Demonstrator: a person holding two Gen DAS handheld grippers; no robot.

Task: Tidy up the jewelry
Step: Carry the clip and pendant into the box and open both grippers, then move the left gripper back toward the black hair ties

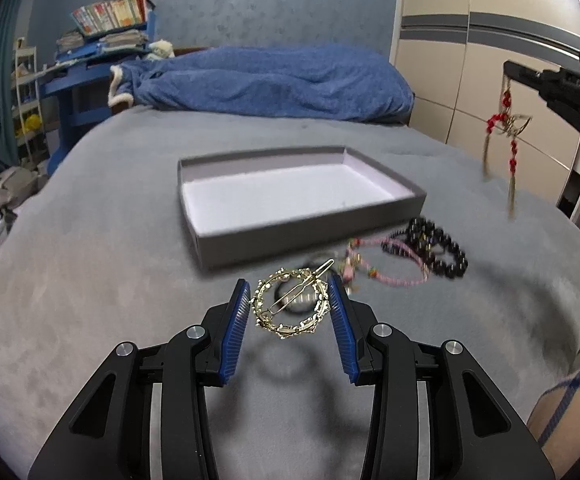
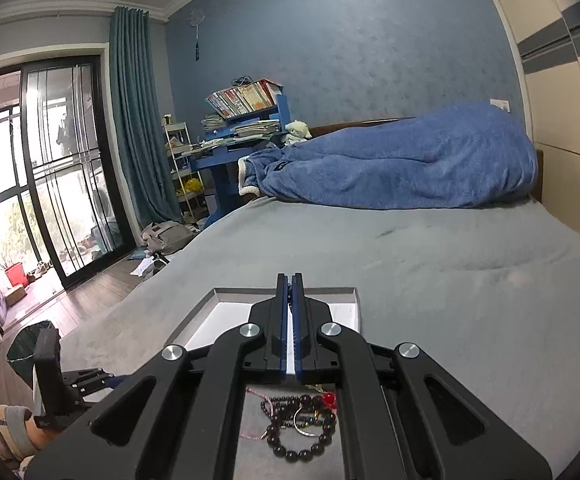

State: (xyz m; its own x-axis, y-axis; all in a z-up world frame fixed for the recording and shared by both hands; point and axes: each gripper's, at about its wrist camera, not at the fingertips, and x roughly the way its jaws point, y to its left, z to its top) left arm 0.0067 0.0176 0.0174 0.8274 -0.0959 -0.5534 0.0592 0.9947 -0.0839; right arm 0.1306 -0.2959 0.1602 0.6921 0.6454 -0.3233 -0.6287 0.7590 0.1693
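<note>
Zero pieces lie in the grey box (image 1: 302, 196) so far — its white floor shows bare in the left wrist view, and it sits open on the grey bedspread (image 1: 90, 280).

Item 1: gold ring-shaped hair clip (image 1: 290, 306). Held up off the bedspread between the blue pads of the left gripper (image 1: 289, 304), whose jaws are partly closed on its two sides; its shadow falls on the cover below. Just short of the box's near wall.

Item 2: red-beaded tassel ornament (image 1: 504, 136). Hanging in the air from the tip of the right gripper (image 2: 290, 286), jaws pressed together on its top; it dangles to the right of the box, not yet over it.

Item 3: black bead bracelet (image 2: 302, 428). On the bedspread just beside the box's near right corner, untouched.

Item 4: pink cord bracelet (image 1: 386, 268). Lying against the black beads, partly tangled with them.

Item 5: a dark ring-like piece under the lifted clip — too blurred to name.

Status, as a judgement: early stage. Two pieces lifted and in transit, none deposited, at least two more left to collect.
</note>
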